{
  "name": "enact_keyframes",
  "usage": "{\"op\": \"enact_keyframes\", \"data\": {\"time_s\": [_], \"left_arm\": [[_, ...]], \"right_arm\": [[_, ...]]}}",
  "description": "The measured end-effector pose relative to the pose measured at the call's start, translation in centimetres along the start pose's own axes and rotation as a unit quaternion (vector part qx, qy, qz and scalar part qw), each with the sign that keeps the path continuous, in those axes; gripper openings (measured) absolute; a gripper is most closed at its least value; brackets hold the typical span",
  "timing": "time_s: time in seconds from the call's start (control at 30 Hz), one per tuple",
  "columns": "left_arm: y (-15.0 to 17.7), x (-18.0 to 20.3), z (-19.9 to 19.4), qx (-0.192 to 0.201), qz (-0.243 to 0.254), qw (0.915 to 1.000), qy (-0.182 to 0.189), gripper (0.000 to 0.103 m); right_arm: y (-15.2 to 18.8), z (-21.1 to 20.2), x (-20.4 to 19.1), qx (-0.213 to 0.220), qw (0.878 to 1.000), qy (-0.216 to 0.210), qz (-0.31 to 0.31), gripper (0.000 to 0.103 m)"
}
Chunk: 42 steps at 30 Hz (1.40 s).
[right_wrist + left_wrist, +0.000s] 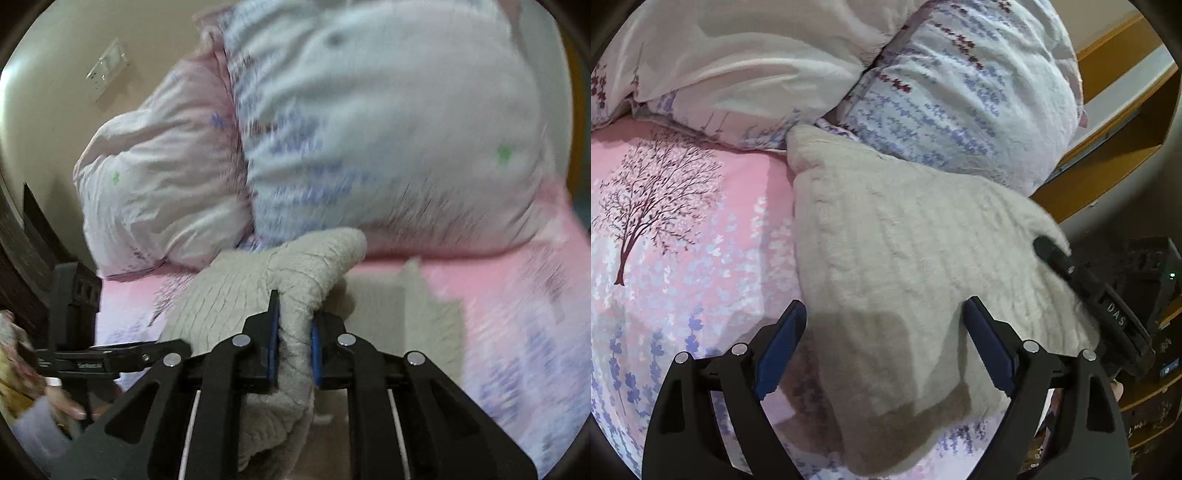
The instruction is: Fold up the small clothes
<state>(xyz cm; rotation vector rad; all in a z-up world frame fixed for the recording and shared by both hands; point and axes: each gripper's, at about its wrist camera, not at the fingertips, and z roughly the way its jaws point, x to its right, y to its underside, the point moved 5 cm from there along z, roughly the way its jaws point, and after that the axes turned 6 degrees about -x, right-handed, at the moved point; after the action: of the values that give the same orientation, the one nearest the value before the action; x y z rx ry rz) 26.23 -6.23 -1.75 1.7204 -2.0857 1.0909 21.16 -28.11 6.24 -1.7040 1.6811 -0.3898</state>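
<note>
Two floral pillows (960,92) are heaped just beyond both grippers, touching the far end of the beige knitted garment (905,258) and closing off that side. A wooden shelf unit (1108,147) stands past the bed edge to the right of the left gripper (886,347). That gripper hangs over the garment's near part with its jaws spread wide, nothing between them. The garment lies on the pink tree-print bedsheet (683,221), its right edge lifted. The right gripper (293,343) is pressed together on a bunched fold of the garment (295,280) (the cloth rises in a hump ahead of its blue pads (273,350)). Open sheet spreads left of the left gripper and right of the right one. A person's hand (62,402) shows at the right view's lower left.
</note>
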Motion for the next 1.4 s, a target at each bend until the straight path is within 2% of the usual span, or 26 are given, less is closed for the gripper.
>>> {"op": "enact_keyframes", "data": {"time_s": [0.13, 0.2, 0.27, 0.3, 0.53, 0.63, 0.73, 0.8, 0.83, 0.97, 1.03, 1.07, 1.13, 1.2, 1.27, 1.4], "left_arm": [[0.5, 1.0, -0.1, -0.003, 0.023, 0.9997, -0.007, 0.089], [0.7, 1.4, 0.5, -0.01, 0.028, 0.9995, -0.008, 0.089], [0.9, 1.5, 1.3, -0.019, 0.024, 0.9995, -0.005, 0.089], [0.9, 1.4, 1.5, -0.023, 0.022, 0.9995, -0.002, 0.089], [1.4, 1.5, 1.8, -0.032, 0.022, 0.9992, 0.01, 0.087], [1.5, 1.6, 1.9, -0.037, 0.028, 0.9989, 0.01, 0.086], [2.0, 1.7, 1.9, -0.049, 0.025, 0.9984, 0.011, 0.085], [2.3, 1.8, 1.6, -0.052, 0.026, 0.9983, 0.014, 0.085], [2.5, 1.8, 1.4, -0.053, 0.025, 0.9981, 0.016, 0.085], [3.6, 1.7, 0.7, -0.055, 0.024, 0.9979, 0.022, 0.081], [4.0, 1.6, 0.6, -0.057, 0.023, 0.9978, 0.023, 0.079], [4.2, 1.6, 0.6, -0.058, 0.021, 0.9978, 0.023, 0.077], [4.5, 1.6, 0.6, -0.057, 0.016, 0.9979, 0.025, 0.073], [4.8, 1.5, 0.5, -0.054, 0.013, 0.9983, 0.019, 0.068], [5.0, 1.6, 0.4, -0.047, 0.015, 0.9988, 0.007, 0.06], [5.5, 1.6, -0.2, -0.033, 0.017, 0.9993, -0.002, 0.047]], "right_arm": [[0.0, -2.6, 3.3, 0.034, 0.998, 0.057, 0.018, 0.013], [1.1, -1.8, 5.9, 0.006, 0.997, 0.062, 0.052, 0.013], [3.3, 0.6, 8.1, -0.053, 0.993, 0.07, 0.082, 0.013], [4.0, 1.3, 8.5, -0.065, 0.991, 0.073, 0.086, 0.013], [5.0, -0.4, 8.7, -0.039, 0.992, 0.034, 0.114, 0.011], [5.9, -0.8, 9.0, -0.043, 0.991, 0.039, 0.122, 0.01], [6.7, -1.2, 9.6, -0.05, 0.988, 0.032, 0.143, 0.025], [6.8, -2.3, 9.7, -0.041, 0.987, 0.016, 0.156, 0.043], [7.0, -3.2, 9.6, -0.037, 0.987, -0.001, 0.159, 0.047], [8.2, -4.8, 8.6, -0.047, 0.986, -0.04, 0.158, 0.049], [9.1, -5.0, 8.2, -0.066, 0.984, -0.041, 0.16, 0.049], [9.4, -4.9, 8.0, -0.072, 0.984, -0.037, 0.158, 0.049], [10.0, -4.7, 7.6, -0.082, 0.983, -0.036, 0.159, 0.041], [10.5, -4.3, 7.3, -0.088, 0.982, -0.045, 0.16, 0.025], [10.7, -4.2, 7.2, -0.084, 0.984, -0.032, 0.151, 0.013], [9.9, -6.0, 7.3, -0.045, 0.987, -0.039, 0.151, 0.009]]}}
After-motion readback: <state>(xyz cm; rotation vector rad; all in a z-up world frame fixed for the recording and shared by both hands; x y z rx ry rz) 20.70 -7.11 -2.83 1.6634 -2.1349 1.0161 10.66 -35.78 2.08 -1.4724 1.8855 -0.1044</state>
